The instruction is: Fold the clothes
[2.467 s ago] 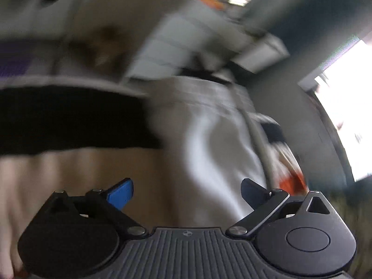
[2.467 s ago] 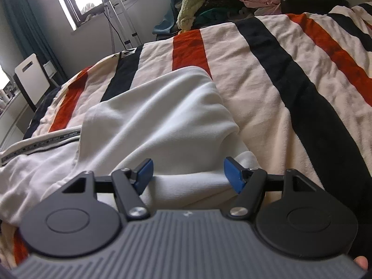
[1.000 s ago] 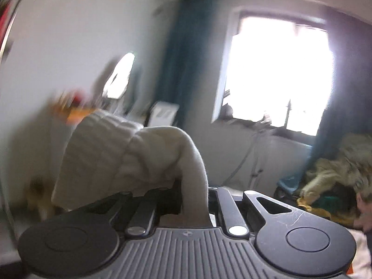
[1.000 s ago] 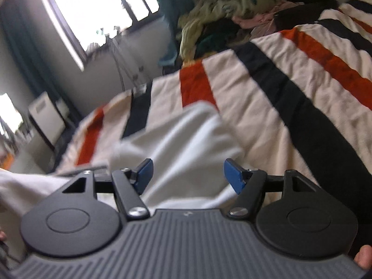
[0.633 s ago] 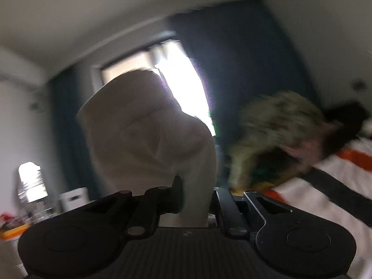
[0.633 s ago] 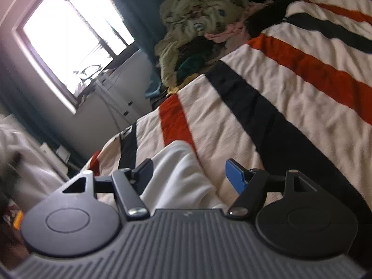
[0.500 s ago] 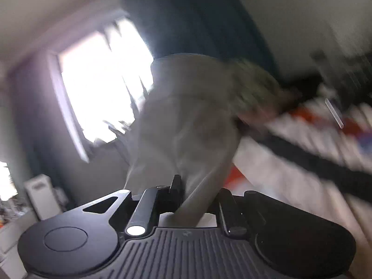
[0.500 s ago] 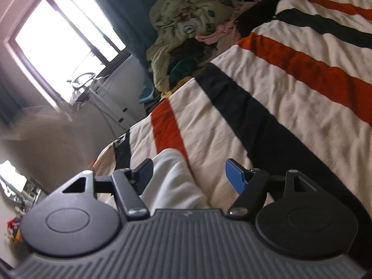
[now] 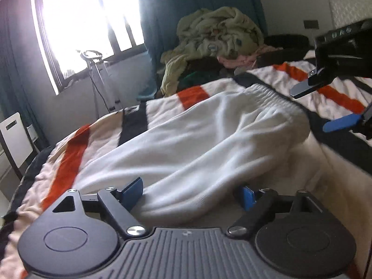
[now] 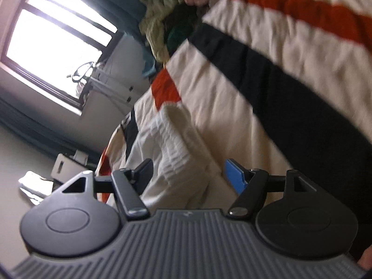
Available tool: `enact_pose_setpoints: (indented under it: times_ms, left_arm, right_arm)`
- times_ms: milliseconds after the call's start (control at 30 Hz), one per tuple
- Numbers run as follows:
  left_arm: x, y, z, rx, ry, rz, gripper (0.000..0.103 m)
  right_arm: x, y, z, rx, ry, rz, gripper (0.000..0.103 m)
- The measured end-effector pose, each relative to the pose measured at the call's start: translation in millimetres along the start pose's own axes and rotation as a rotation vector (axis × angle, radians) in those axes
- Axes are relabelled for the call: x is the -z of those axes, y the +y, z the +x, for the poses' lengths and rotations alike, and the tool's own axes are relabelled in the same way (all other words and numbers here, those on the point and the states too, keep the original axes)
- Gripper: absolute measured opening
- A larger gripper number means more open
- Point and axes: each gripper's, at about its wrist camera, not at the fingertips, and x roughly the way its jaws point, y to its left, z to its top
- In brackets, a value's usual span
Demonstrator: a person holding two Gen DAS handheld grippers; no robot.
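Now the white knitted garment (image 9: 197,144) lies on a cream blanket with orange and black stripes (image 9: 69,160); left gripper (image 9: 189,194), jaws just opened, straddles it unclamped; right gripper (image 10: 188,174) spread; bright barred window (image 9: 86,23) behind.

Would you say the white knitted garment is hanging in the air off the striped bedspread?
No, the white knitted garment lies spread flat on the striped bedspread.

Blown-out window (image 9: 90,21) backlights dim, blurred, fisheye-bent views.
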Motion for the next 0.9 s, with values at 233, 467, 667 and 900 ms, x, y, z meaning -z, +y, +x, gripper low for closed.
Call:
enact_pose_setpoints:
  times_ms: [233,467,667,900]
  left_arm:
    - [59.1,38.6,-66.4,-0.208,-0.059,0.099,0.1]
    - [61.6,72.3,-49.7,-0.176,-0.015,-0.066,0.1]
    - [74.7,98.8,-30.2,-0.142,0.028,-0.241,0.1]
    - [96.0,158.3,-33.7,-0.175,0.115,-0.611,0.097]
  right_arm:
    - [12.0,-3.8,25.3,-0.003,0.077,0.087,0.071]
    - [20.5,30.7,37.8,0.083,-0.061,-0.104,0.052]
    - [23.2,58.3,8.0,-0.078,-0.232,-0.237,0.046]
    - [20.5,45.9,7.6,-0.011,-0.215,-0.198,0.046]
